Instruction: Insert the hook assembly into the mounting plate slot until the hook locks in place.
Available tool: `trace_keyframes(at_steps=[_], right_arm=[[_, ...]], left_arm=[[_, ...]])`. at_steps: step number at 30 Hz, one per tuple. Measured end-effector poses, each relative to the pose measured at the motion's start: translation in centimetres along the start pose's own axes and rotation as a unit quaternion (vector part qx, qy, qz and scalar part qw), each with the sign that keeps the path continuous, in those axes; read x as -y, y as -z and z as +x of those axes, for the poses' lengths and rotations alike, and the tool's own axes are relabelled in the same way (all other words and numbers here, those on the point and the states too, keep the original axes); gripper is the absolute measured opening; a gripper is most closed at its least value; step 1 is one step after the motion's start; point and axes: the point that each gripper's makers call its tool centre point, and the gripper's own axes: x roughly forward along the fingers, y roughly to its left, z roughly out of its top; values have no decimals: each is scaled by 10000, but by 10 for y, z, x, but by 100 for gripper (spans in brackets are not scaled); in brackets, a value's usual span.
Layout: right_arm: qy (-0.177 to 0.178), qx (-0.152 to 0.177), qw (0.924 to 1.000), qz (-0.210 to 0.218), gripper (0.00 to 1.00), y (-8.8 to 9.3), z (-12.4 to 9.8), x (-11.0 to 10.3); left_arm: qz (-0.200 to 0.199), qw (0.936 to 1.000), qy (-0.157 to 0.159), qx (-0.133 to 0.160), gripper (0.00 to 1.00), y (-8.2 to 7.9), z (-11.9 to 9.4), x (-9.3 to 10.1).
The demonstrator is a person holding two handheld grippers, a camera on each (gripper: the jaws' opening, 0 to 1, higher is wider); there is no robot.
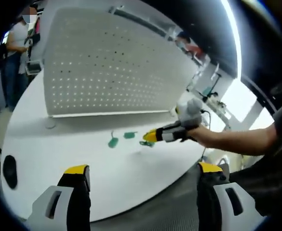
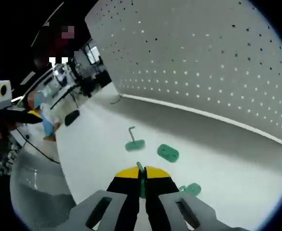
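A white surface (image 1: pixel 59 139) carried an upright white pegboard (image 1: pixel 107 62). Bright window light (image 1: pixel 242 96) glared beyond it. A person (image 1: pixel 18 53) stood far off.

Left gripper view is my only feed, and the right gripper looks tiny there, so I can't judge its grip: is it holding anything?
Observer: Yes. In the right gripper view the right gripper is shut on a thin green piece, pinched between its yellow tips.
Operator: I see green bits beyond it. Does any have a hook?
Observer: One green base has a thin stem standing up from it, bent at the top.
Operator: And what is next to that?
Observer: A flat oval plate lies beside it, not touching.
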Motion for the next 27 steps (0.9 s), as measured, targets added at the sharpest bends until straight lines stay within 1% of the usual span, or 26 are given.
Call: trace_keyframes(at_steps=[4, 5, 8, 11, 13, 18, 21, 23, 25, 26, 27], right_arm=[[5, 281, 9996, 48, 0, -19, -10, -9], [4, 366, 9993, 53, 0, -23, -9, -8], [-36, 646, 9978, 132, 0, -36, -18, -18], [-95, 826, 9965, 75, 0, -45, -26, -27], [-200, 929, 9954, 147, 0, -51, -31, -35], [-292, 1150, 9928, 136, 0, -62, -43, -50], [-353, 1304, 9905, 271, 0, -69, -49, -58], [-432, 1393, 9885, 393, 0, -72, -53, -64], [-604, 1443, 9855, 651, 0, -73, -56, -74], [-684, 1509, 9829, 806, 0, -76, -58, -78], [-702, 1538, 9822, 815, 0, -77, -60, -80]], left_arm=[[32, 10000, 34, -28, 93, 0, 3, 4], [38, 10000, 41, -31, 93, 0, 4, 4], [39, 10000, 56, -35, 92, -1, 8, 6], [28, 10000, 44, -34, 92, -3, 12, 5], [18, 10000, 31, -24, 92, -5, 14, 5], [-64, 10000, 50, -13, 88, -8, 23, 6], [-73, 10000, 55, -18, 87, -9, 29, 7], [-78, 9999, 83, -30, 88, -9, 33, 10], [-205, 9996, 183, 11, 88, -11, 38, 15], [-238, 9995, 214, 20, 87, -12, 39, 16], [-257, 9994, 234, 38, 86, -14, 41, 17]])
